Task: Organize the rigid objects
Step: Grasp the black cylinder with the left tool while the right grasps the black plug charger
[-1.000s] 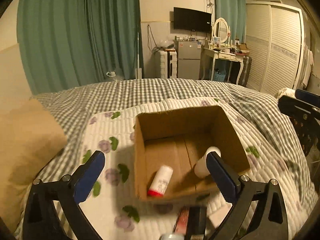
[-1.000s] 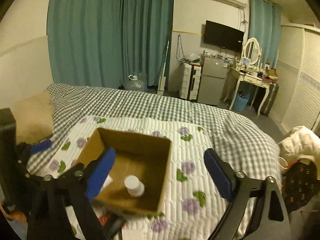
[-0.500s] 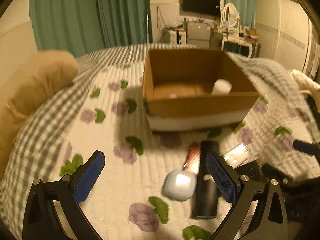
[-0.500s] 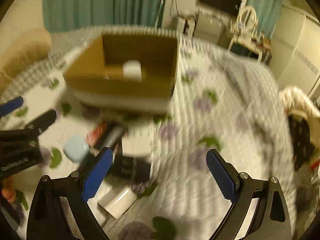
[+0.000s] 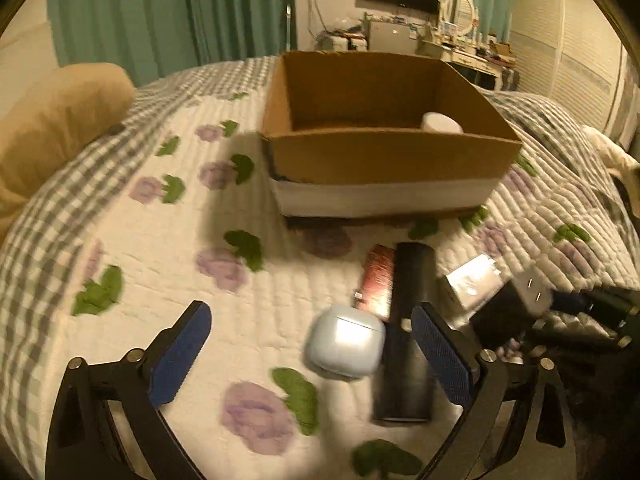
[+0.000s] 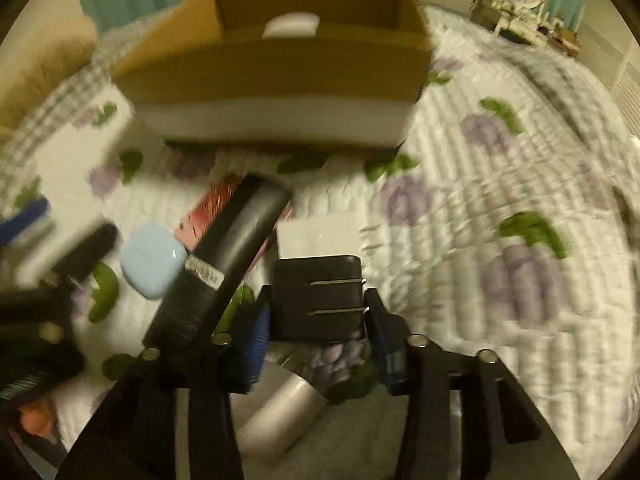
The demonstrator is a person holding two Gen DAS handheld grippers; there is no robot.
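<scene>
A cardboard box (image 5: 384, 156) stands on the flowered quilt, with a white bottle top (image 5: 440, 122) showing inside. In front of it lie a pale blue earbud case (image 5: 346, 342), a long black box (image 5: 408, 332), a red packet (image 5: 376, 280) and a white block (image 5: 472, 284). My left gripper (image 5: 310, 354) is open, its fingers either side of the blue case and black box. My right gripper (image 6: 320, 328) is shut on a black plug adapter (image 6: 320, 296), which also shows in the left wrist view (image 5: 508, 312). The box (image 6: 280, 64) is ahead of it.
A tan pillow (image 5: 52, 124) lies at the left on the checked bedspread. A silver cylinder (image 6: 280, 416) lies under my right gripper. Green curtains, a TV, a fridge and a dressing table stand beyond the bed. The wardrobe is at the right.
Both grippers have dropped from above the box to the items in front of it. My right gripper has closed on the black plug adapter. My left gripper stays open.
</scene>
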